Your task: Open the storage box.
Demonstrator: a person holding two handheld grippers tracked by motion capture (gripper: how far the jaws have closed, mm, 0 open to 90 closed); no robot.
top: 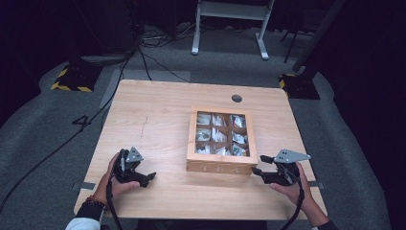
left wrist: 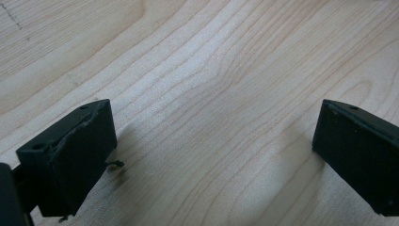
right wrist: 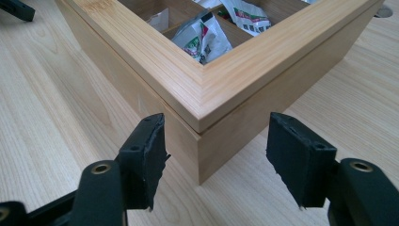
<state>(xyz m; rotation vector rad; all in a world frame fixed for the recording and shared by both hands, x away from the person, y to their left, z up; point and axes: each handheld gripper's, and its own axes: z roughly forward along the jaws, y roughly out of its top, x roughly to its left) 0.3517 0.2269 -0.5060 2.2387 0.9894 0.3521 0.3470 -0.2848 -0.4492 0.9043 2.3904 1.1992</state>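
Right hand-held gripper (right wrist: 214, 160): jaws apart, straddling near corner of compartmented light wooden tea box (right wrist: 207, 94), pads not touching | left hand-held gripper (left wrist: 214, 155): wide, over bare tabletop (left wrist: 211, 70).

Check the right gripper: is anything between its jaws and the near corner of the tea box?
Nothing visible. The right gripper faces the tea box corner directly, jaws open either side of it, only bare table between them.

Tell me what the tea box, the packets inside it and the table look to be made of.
Tea box: pale wood, maybe bamboo, smooth satin finish; fine straight grain and a mitred corner joint show. Packets: glossy printed wrappers, probably plastic film or foil, judging by crinkles and sheen. Table: light wood or wood-look laminate, matte, with wavy grain lines; which one is unclear.
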